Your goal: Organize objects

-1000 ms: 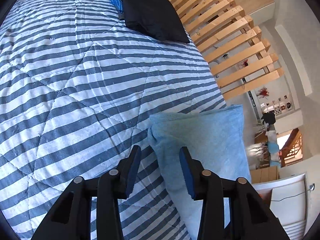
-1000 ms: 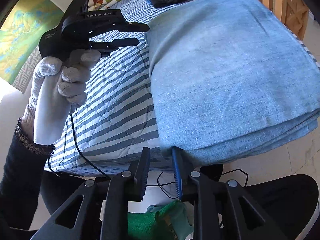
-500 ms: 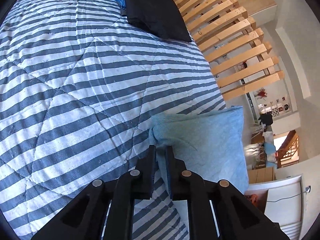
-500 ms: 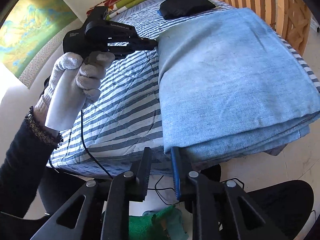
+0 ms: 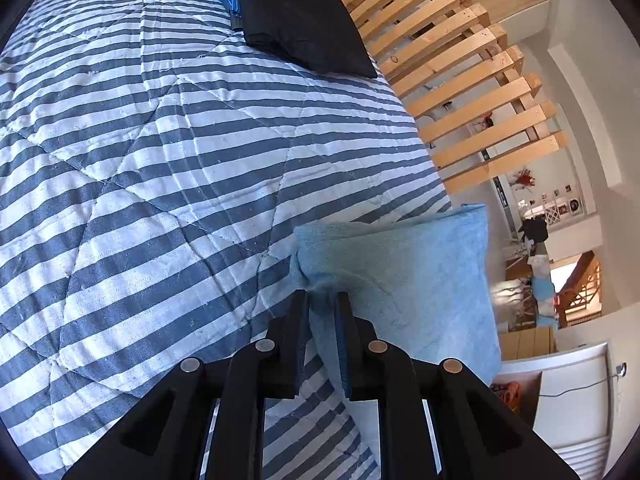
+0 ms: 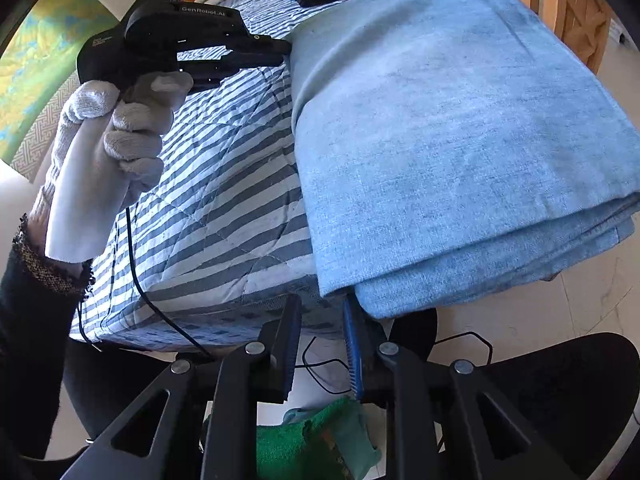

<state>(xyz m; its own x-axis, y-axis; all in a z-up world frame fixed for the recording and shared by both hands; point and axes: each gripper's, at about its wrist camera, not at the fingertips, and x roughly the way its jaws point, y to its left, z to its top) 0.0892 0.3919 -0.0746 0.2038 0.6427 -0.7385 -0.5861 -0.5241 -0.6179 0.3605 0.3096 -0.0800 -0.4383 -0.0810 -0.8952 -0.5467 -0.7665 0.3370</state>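
The left gripper (image 5: 322, 300) pinches a corner of the folded, soft blue blanket (image 6: 452, 128). The right gripper (image 6: 320, 312), nearly closed, seems to nip its near edge, though contact is unclear.

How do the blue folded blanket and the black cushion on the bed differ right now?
The blue folded blanket is light blue, large and flat, in stacked layers; the black cushion is black, smaller and puffy. The blanket lies at the near end of the striped quilt, overhanging its edge; the cushion lies at the far end by the wooden slats. The left gripper pinches the blanket's corner; nothing holds the cushion. Both rest on the quilt.
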